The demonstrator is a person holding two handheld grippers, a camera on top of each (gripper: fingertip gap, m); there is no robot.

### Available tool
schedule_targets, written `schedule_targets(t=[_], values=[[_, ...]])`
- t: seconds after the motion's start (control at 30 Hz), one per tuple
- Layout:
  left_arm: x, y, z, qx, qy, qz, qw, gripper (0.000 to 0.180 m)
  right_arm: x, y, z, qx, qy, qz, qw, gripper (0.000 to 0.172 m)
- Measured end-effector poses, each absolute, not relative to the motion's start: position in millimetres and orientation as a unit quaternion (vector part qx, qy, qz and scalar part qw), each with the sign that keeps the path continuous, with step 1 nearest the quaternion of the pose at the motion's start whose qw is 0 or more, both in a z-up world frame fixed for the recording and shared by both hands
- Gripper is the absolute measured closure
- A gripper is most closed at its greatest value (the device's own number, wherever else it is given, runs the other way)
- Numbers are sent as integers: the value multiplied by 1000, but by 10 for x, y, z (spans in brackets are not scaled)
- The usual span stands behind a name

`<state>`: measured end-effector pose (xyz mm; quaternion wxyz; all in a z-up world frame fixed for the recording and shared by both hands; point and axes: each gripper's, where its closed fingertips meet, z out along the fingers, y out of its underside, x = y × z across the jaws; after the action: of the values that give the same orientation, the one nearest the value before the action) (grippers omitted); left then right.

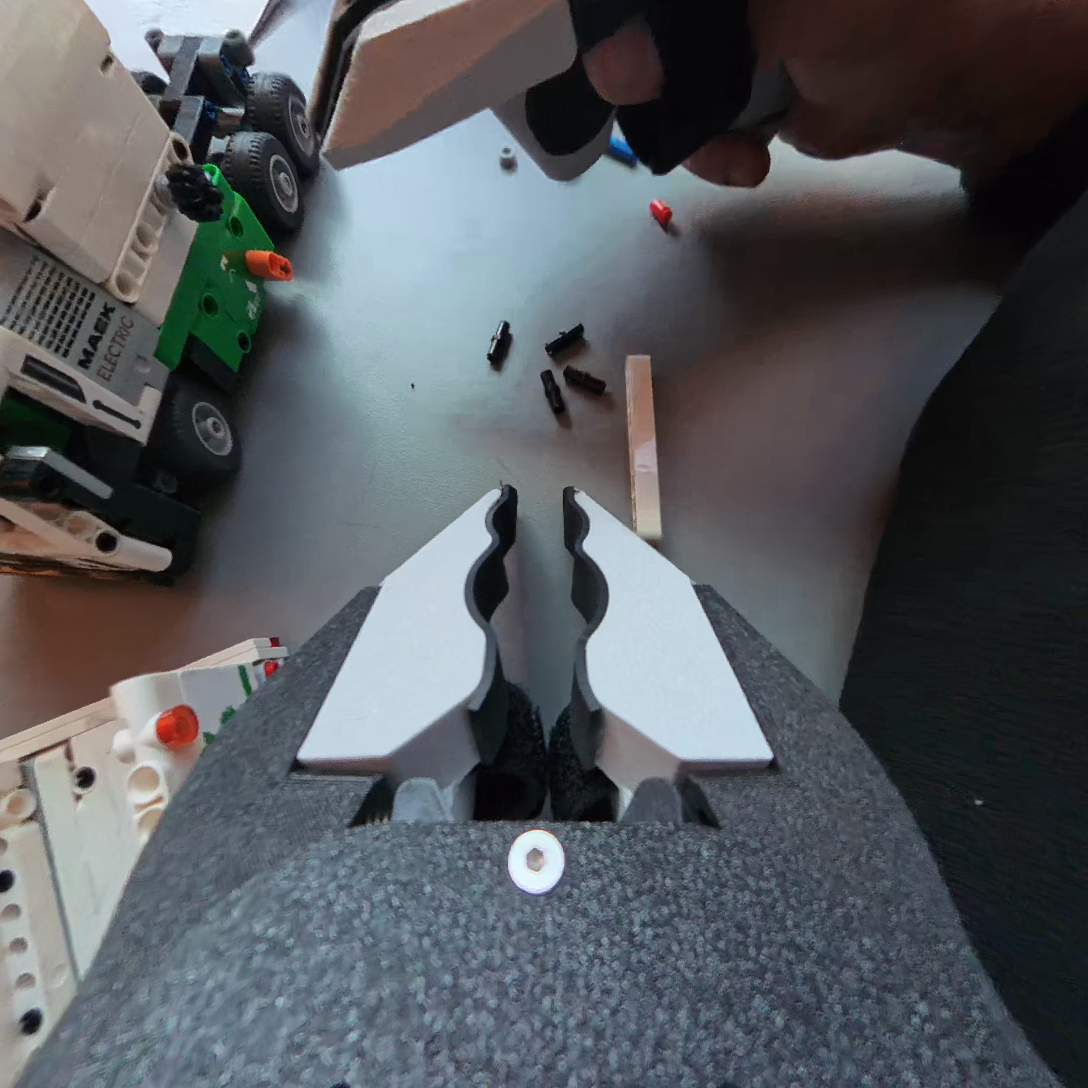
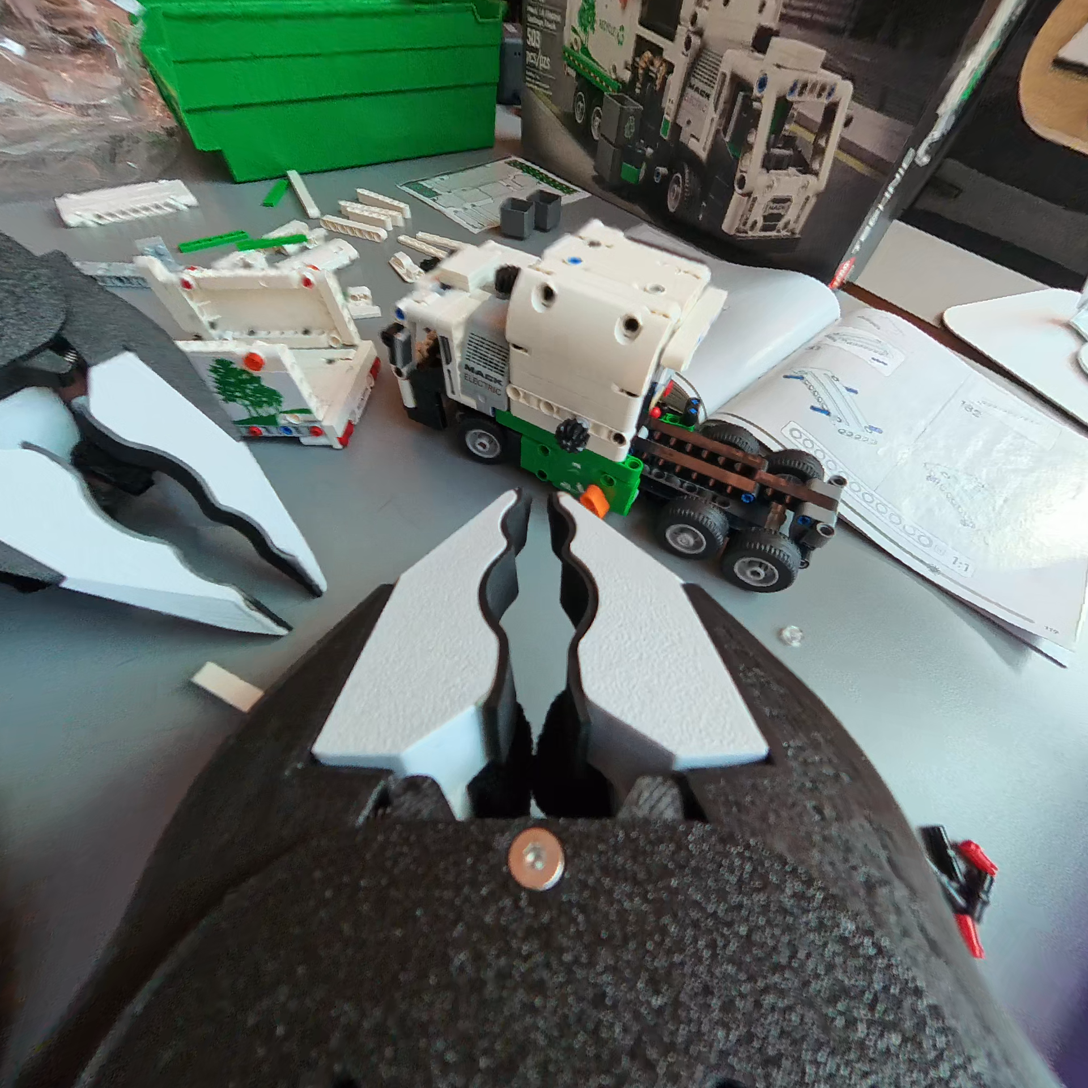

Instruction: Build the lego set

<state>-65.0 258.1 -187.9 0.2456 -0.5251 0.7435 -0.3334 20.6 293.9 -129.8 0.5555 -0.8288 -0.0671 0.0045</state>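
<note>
My left gripper [image 1: 540, 494] is open with nothing between its pads, low over the grey table [image 1: 382, 365]. Several black pins [image 1: 565, 365] lie just ahead of it, and a pale flat strip [image 1: 642, 447] lies at its right. It also shows in the right wrist view [image 2: 300, 609], fingers apart and bare. My right gripper [image 2: 538, 500] stands slightly open with nothing between its pads. Its tips are close to an orange pin [image 2: 593, 500] that sticks out of the green side of a white brick-built truck [image 2: 565, 353]. The truck [image 1: 118, 294] and the pin [image 1: 268, 265] also show in the left wrist view.
A white truck body [image 2: 277, 353] lies left of the truck. Loose white beams [image 2: 365, 218], a green bin [image 2: 329, 88], the kit's box [image 2: 736, 106] and an open booklet [image 2: 912, 441] stand behind. A red piece [image 1: 660, 211] lies near a gloved hand [image 1: 677, 88]. The tips of one gripper are about 11 centimetres away from the tips of the other. My right gripper is the nearer one to the pin [image 1: 268, 265]: about 5 centimetres, against 12 centimetres.
</note>
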Motion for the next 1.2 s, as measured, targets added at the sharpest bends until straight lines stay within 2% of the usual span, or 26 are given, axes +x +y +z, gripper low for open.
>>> schedule_targets(t=[0.13, 0.2, 0.27, 0.47, 0.6, 0.83, 0.9, 0.97, 1.2], values=[[-678, 2554, -1640, -476, 733, -351, 336, 171, 14, 2746, -1007, -800, -119, 90, 581, 167], [-695, 2568, -1544, -461, 722, -352, 376, 172, -170, 2529, -1185, -831, -173, 164, 503, 161], [-698, 2585, -1557, -463, 723, -339, 386, 171, -123, 2409, -1469, -872, -193, 150, 425, 158], [-672, 2596, -1723, -469, 746, -289, 374, 166, -58, 2339, -1735, -897, -199, 112, 378, 158], [-645, 2663, -1792, -500, 740, -283, 348, 164, -31, 2305, -1823, -903, -204, 82, 370, 158], [-650, 2670, -1665, -518, 711, -351, 321, 165, -148, 2324, -1889, -900, -194, 93, 378, 160], [-626, 2621, -1620, -526, 699, -382, 299, 168, -135, 2349, -1895, -899, -196, 81, 382, 168], [-574, 2519, -1529, -540, 673, -435, 258, 168, -103, 2381, -1867, -897, -206, 56, 387, 169], [-444, 2540, -1104, -600, 506, -609, 118, 165, -391, 2502, -1056, -794, -288, -8, 535, 169]])
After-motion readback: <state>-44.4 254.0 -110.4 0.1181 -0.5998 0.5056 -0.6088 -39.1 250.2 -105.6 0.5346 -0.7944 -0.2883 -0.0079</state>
